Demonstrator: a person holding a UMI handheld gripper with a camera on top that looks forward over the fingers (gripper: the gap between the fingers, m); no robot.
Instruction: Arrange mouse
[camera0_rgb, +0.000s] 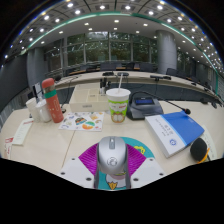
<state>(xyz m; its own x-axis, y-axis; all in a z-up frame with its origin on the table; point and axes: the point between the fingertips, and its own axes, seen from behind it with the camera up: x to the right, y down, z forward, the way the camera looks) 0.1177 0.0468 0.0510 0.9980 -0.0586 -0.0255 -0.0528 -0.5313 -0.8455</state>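
A silver-grey mouse (112, 155) with a scroll wheel stands between my two fingers, close to the camera and over the near edge of the pale table (45, 150). The magenta pads (91, 158) press against both of its sides with no gap showing. My gripper (112, 168) is shut on the mouse. A teal printed surface (137, 149) shows just beside and under the mouse. I cannot tell whether the mouse is lifted or resting on it.
Beyond the mouse stand a white cup with a green band and straw (118, 103), an orange bottle (52, 100), white cups (38, 108), a colourful leaflet (82, 122), a black desk phone (146, 103), a blue booklet (172, 131) and a black object (200, 150).
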